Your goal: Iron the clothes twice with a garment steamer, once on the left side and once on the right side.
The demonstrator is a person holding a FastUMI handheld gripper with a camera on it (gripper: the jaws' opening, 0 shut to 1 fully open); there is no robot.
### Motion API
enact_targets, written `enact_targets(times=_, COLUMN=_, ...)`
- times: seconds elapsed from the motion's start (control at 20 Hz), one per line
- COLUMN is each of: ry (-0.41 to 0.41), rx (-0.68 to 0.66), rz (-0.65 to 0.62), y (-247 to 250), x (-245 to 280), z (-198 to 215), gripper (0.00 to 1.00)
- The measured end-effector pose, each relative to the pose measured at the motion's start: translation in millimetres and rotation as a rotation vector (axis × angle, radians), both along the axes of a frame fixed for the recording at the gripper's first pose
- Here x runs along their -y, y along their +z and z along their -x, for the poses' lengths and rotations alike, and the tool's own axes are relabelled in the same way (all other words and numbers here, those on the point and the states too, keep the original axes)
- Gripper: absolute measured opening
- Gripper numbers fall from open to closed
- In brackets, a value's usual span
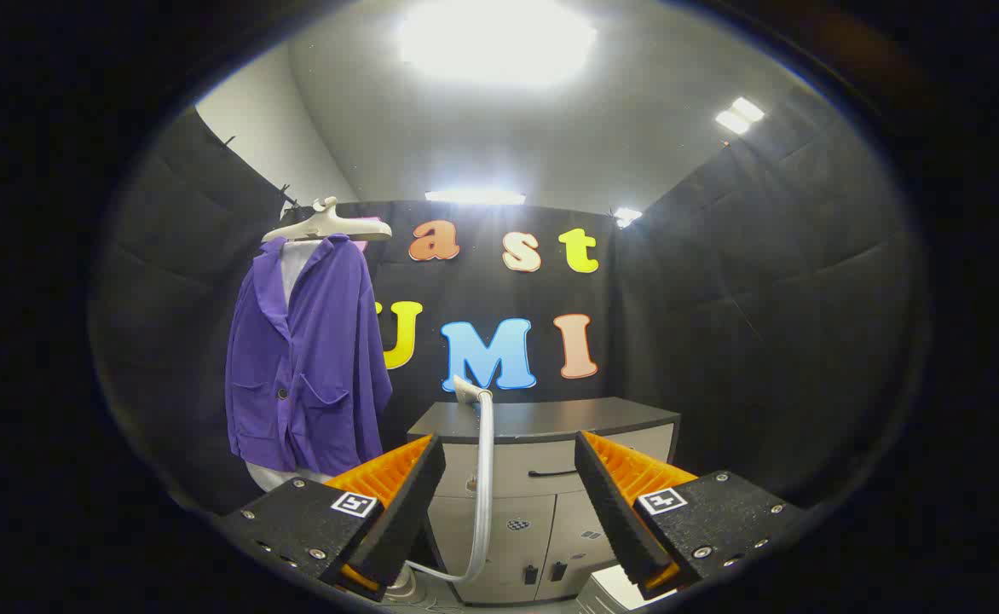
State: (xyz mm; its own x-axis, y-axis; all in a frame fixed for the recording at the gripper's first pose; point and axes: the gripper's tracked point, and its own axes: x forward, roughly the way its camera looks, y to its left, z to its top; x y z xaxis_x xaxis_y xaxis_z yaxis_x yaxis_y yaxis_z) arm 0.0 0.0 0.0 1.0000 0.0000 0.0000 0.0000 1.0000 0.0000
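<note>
Gripper [508,495] fingers are standing wide apart, gripping nothing. Between them, the steamer hose [484,477] is rising to its head [465,389] before a grey cabinet [542,422]. Beyond the left finger, a purple jacket [308,367] is hanging on a pale hanger [327,223].

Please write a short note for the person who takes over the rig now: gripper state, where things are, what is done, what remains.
Hand-held gripper: open, holding nothing.
Steamer head rests on the cabinet top, beyond the fingers; its hose hangs down between them.
Purple jacket hangs on a hanger, beside the cabinet.
Done: nothing visible; steamer not yet picked up.
Left: grasp the steamer, pass over the jacket's left side, then its right side.
</note>
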Motion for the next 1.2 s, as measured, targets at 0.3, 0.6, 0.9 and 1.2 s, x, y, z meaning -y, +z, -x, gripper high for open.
enact_targets(times=0.3, ry=0.007, rx=0.002, rz=-0.001, y=8.3, x=-6.2, z=-3.1, gripper=0.95)
enact_targets(times=0.6, ry=0.003, rx=-0.010, rz=0.021, y=5.5, x=-14.3, z=-1.7, gripper=0.95)
enact_targets(times=0.9, ry=0.003, rx=-0.041, rz=0.029, y=5.2, x=-27.3, z=-9.1, gripper=0.95)
enact_targets(times=1.2, ry=0.007, rx=-0.028, rz=0.045, y=35.7, x=-36.2, z=-34.4, gripper=0.95)
